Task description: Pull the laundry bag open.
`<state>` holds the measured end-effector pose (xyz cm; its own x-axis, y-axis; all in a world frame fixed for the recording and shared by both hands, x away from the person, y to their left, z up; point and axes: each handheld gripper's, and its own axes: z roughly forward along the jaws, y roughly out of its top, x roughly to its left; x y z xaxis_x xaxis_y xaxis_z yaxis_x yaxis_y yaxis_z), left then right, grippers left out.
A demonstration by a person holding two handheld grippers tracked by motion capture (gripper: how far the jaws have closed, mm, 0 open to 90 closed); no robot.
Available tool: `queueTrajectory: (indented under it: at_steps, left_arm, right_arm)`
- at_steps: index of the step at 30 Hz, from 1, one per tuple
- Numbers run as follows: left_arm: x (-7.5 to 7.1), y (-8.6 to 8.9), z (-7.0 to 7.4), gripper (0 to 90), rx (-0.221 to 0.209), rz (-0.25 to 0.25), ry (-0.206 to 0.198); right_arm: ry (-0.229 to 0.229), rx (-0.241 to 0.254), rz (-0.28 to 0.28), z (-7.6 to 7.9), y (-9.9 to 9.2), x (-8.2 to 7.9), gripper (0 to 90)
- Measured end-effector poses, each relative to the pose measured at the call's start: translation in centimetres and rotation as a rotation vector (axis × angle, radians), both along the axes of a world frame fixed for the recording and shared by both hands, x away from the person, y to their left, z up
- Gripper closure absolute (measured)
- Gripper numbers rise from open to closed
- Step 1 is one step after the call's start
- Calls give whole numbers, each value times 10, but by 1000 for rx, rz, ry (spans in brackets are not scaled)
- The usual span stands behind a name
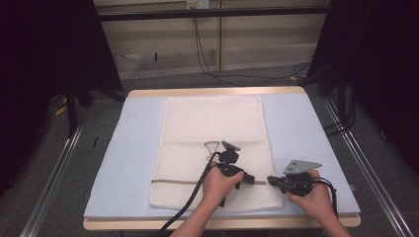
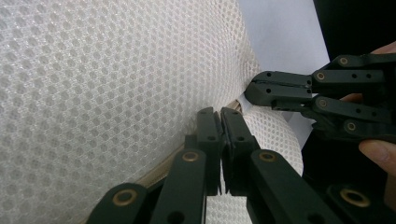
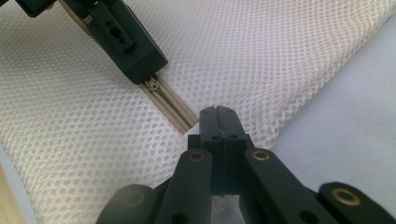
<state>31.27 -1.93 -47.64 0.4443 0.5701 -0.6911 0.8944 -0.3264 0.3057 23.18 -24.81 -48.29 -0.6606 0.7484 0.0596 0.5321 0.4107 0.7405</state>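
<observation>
A white mesh bag (image 1: pixel 212 123) lies flat on the blue mat, with a beige zipper (image 1: pixel 173 181) running across it near the front. My left gripper (image 1: pixel 251 180) points right along the zipper, and its jaws are shut on the zipper pull (image 3: pixel 152 84). In the left gripper view its tips (image 2: pixel 219 114) press together over the mesh (image 2: pixel 93 70). My right gripper (image 1: pixel 271 180) faces it from the right, shut on the bag's edge at the zipper's end (image 3: pixel 189 122). The two grippers' tips are a short gap apart. The right gripper (image 2: pixel 254 88) also appears in the left gripper view.
The blue mat (image 1: pixel 138 148) covers a wooden table (image 1: pixel 123 224). Bare mat lies on both sides of the bag. Black frame posts and dark curtains stand to the left and right, and cables (image 1: pixel 207 64) trail on the floor beyond the table.
</observation>
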Motion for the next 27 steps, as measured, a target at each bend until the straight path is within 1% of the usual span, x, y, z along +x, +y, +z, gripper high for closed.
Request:
queueTrajectory:
  at_steps: [1, 2, 4, 5, 6, 7, 8, 13, 14, 16, 17, 19, 22, 23, 24, 25, 26, 27]
  left_arm:
    - [0, 0, 0, 874, 7, 7, -1]
    - [1, 2, 0, 874, -6, 2, 2]
    - [1, 3, 0, 874, 7, 6, -2]
    - [1, 5, 0, 874, -7, -3, 4]
    - [1, 5, 0, 874, -5, 10, 7]
    - [1, 6, 0, 874, -15, -2, 17]
    - [1, 6, 0, 874, 8, 6, -5]
    - [2, 9, 0, 874, -7, -1, 14]
    - [2, 10, 0, 874, 2, -1, 8]
    - [2, 11, -1, 874, -2, 7, 11]
    - [2, 11, -1, 875, -12, 4, 15]
    - [2, 12, -2, 874, -15, 1, 15]
    - [1, 12, -2, 874, -13, 5, 12]
    - [1, 13, -2, 874, 1, 2, 1]
    - [1, 14, -2, 874, -14, 1, 16]
    - [1, 14, -2, 875, -12, 9, 19]
    - [2, 15, -2, 874, -5, 5, 10]
    - [2, 16, -2, 875, -8, 9, 17]
  right_arm:
    - [0, 0, -1, 0, 0, 0, 900]
    - [0, 0, -2, 0, 0, 0, 900]
    - [5, 2, -7, 0, 0, 0, 900]
    - [7, 3, -9, 0, 0, 0, 900]
    - [6, 2, -9, 0, 0, 0, 900]
    - [3, 0, -5, 0, 0, 0, 900]
    - [2, 0, -4, 0, 0, 0, 900]
    - [1, -1, -2, 0, 0, 0, 900]
    - [1, -1, 0, 0, 0, 0, 900]
    - [2, 1, -2, 0, 0, 0, 900]
    - [2, -1, -5, 0, 0, 0, 900]
    - [5, 0, -8, 0, 0, 0, 900]
    - [5, 1, -8, 0, 0, 0, 900]
    - [6, 2, -9, 0, 0, 0, 900]
    - [6, 2, -9, 0, 0, 0, 900]
    - [6, 2, -9, 0, 0, 0, 900]
    - [6, 2, -8, 0, 0, 0, 900]
    - [7, 2, -9, 0, 0, 0, 900]
